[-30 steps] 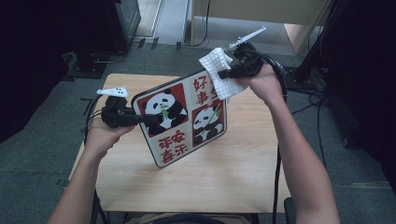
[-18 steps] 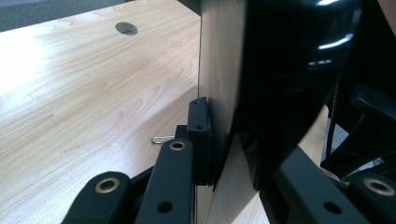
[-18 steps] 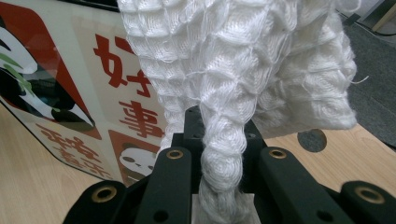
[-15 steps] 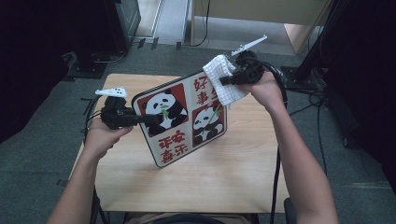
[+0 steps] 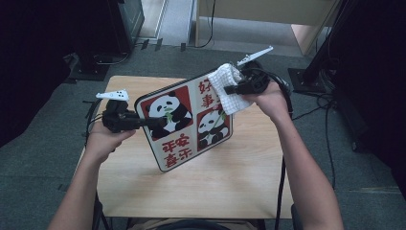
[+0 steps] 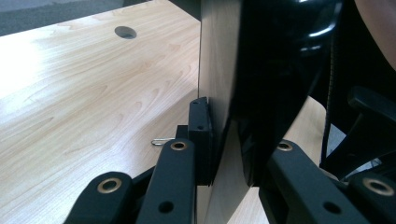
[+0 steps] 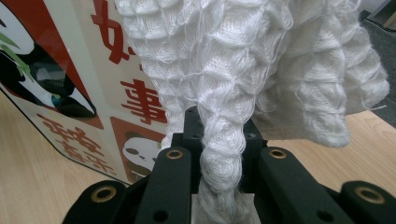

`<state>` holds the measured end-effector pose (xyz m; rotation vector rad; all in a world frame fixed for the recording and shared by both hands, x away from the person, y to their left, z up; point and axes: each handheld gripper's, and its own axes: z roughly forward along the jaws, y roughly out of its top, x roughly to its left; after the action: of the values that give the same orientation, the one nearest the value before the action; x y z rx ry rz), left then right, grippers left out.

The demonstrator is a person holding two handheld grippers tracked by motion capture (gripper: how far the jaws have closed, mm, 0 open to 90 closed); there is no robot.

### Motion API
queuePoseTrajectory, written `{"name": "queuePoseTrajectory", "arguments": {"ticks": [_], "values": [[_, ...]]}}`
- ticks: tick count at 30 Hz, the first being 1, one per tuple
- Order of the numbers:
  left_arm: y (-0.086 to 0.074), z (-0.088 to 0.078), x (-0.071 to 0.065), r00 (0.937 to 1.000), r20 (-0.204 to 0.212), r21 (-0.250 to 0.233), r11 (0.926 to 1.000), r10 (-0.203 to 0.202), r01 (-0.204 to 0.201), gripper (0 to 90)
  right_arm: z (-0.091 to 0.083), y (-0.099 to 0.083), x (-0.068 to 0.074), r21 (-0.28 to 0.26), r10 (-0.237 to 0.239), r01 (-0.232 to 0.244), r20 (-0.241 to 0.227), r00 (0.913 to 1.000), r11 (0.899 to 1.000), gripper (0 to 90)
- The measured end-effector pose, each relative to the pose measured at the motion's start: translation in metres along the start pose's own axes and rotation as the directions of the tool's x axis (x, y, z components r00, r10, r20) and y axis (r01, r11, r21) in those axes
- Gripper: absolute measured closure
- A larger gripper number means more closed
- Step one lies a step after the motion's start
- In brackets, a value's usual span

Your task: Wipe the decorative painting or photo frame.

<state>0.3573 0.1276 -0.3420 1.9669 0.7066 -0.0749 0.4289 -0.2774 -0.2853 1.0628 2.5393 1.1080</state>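
White knitted cloth (image 5: 229, 87), soft and floppy, is pinched in the right gripper (image 5: 239, 89) against the panda board (image 5: 184, 120)'s top corner. Left gripper (image 5: 143, 122) clamps the board's edge, tilted above the table (image 5: 249, 177). Board looks stiff, glossy, prob. slippery; grip edges.

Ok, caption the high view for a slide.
Left gripper holds the panda tray tilted on the table; right gripper wipes it with a cloth.
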Motion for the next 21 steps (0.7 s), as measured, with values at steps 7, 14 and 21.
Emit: {"name": "queuePoseTrajectory", "arguments": {"ticks": [7,14,21], "values": [[0.000,0.000,0.000,1.0000,0.001,0.002,1.0000,0.008,-0.008,79.9,0.008,-0.010,0.000,0.003,-0.001,0.001,-0.007,1.0000,1.000,79.9],[0.000,0.000,0.001,0.9999,0.006,0.001,0.9999,0.011,-0.011,79.8,0.015,-0.020,-0.003,-0.002,0.005,-0.005,-0.018,0.9998,1.000,79.9],[0.000,0.000,0.001,0.9999,0.007,0.001,0.9999,0.013,-0.013,79.9,0.020,-0.028,-0.003,-0.004,0.001,-0.001,-0.026,0.9997,1.000,79.7]]}}
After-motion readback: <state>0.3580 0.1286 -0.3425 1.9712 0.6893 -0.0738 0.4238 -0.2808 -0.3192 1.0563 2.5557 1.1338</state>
